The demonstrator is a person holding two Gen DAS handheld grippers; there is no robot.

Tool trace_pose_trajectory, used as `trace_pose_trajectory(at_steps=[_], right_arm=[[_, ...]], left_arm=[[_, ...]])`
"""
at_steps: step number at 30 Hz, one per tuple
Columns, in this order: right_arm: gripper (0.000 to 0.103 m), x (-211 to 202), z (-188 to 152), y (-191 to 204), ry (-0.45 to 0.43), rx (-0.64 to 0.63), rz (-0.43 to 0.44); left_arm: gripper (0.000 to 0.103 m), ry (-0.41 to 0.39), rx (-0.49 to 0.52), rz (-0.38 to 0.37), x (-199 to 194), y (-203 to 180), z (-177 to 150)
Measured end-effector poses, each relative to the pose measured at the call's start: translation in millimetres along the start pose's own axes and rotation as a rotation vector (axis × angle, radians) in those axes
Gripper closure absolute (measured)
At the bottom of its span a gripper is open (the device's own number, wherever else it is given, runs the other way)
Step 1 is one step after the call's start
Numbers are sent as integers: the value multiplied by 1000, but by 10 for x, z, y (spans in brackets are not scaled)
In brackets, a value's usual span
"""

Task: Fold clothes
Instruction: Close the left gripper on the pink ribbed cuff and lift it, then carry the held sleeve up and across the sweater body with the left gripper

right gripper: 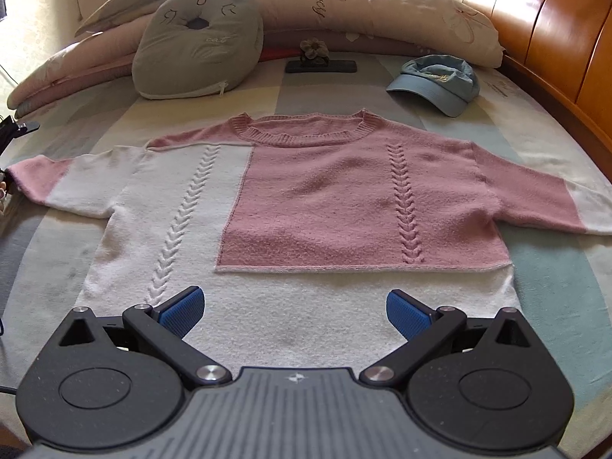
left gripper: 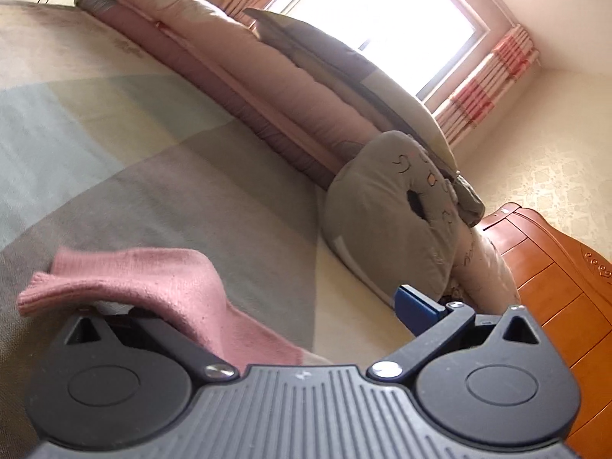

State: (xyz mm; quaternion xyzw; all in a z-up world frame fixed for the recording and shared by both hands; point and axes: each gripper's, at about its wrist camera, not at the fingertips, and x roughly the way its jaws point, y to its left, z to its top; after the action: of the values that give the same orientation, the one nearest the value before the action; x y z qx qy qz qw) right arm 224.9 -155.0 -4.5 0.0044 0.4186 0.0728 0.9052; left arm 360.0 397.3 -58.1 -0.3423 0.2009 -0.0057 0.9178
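Sweater (right gripper: 306,191) flat on bed (right gripper: 554,267); cap (right gripper: 436,84), cushion (right gripper: 199,49) beyond collar.

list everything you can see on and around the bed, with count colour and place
sweater: one, pink and white, spread flat mid-bed
sleeve cuff: one, pink, draped over the left gripper's finger
cap: one, light blue, beyond the sweater, right
cat cushion: one, grey-green, against the bedding, left
folded quilts: a pile, pink and cream, far end
dark flat object: one, with a flower-shaped piece, beyond the collar
headboard: one, orange wood, right
window: one, bright, red-striped curtains
left gripper: open, at the cuff
right gripper: open, over the hem
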Motion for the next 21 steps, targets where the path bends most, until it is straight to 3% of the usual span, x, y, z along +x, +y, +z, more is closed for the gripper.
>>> trace_pose_trajectory(at_steps=[9, 21], right_arm=[[0, -32, -33, -120, -7, -11, 59], [0, -34, -52, -353, 86, -128, 257]], left_arm=[[1, -17, 45, -12, -114, -423, 36], [1, -59, 99, 49, -345, -1099, -84]])
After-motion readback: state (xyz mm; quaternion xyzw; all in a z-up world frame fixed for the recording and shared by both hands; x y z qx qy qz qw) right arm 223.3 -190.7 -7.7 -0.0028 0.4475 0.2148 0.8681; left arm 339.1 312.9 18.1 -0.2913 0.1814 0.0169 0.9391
